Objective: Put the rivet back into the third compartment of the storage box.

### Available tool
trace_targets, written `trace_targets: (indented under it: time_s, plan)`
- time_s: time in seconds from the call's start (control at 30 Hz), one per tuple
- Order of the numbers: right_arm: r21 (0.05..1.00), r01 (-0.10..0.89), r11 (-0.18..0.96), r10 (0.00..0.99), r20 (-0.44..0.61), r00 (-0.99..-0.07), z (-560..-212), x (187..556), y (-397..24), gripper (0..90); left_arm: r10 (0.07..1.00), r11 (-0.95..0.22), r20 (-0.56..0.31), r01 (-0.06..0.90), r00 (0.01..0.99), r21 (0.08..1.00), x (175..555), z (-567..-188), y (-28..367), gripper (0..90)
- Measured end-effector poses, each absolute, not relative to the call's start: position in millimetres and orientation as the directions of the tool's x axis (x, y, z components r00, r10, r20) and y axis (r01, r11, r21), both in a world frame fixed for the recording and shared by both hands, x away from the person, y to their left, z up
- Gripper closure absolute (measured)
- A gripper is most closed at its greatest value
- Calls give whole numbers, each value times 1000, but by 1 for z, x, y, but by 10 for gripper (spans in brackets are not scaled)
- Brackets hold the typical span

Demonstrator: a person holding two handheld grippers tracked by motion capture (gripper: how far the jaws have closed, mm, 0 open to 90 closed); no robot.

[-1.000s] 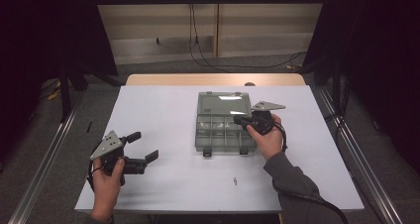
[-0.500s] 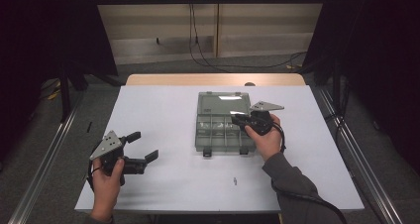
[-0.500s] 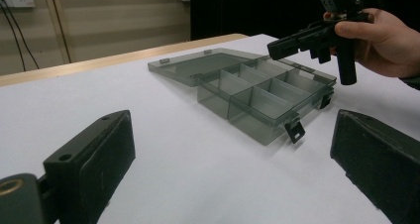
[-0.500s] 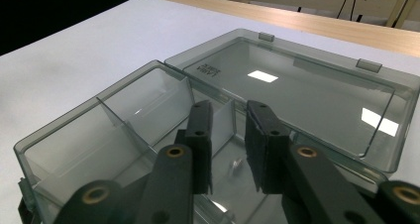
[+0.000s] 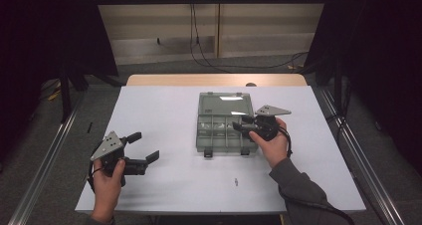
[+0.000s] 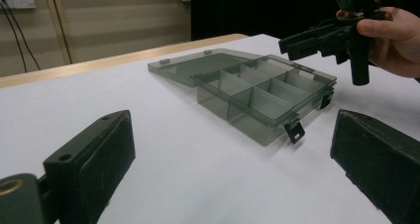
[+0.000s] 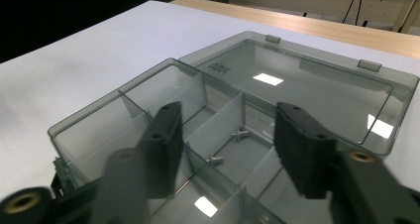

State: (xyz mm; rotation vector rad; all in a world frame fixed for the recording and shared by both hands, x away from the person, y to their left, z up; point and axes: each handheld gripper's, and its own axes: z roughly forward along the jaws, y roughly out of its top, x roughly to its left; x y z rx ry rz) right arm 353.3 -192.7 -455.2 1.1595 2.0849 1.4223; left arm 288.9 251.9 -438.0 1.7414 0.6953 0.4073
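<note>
Right gripper view: unreadable embossing on organiser box [image 7: 233, 70] lid.

High view: fixed above the person's side of the counter [image 5: 169, 115], facing forward and down, far enough to take in the whole top and the floor beyond.
Left tool view: rides the left tool [image 5: 142, 150], low over the counter, looking across it at the compartment box [image 6: 257, 92] from a moderate distance, with the right tool [image 6: 317, 35] beyond.
Right tool view: rides the right tool, close above the same box [image 7: 237, 115].
Shared by all three: box and counter top.
</note>
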Motion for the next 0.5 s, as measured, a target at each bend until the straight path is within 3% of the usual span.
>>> trace_targets:
  time_s: [0.2, 0.5]
  plan:
    - [902, 396, 169, 774, 127, -621, -452, 343, -196, 290, 638, -174, -76, 240, 766, 955, 289, -438, 252, 34]
    - [908, 378, 182, 758, 115, -642, -451, 329, -199, 164, 639, -149, -97, 246, 764, 958, 288, -439, 250, 34]
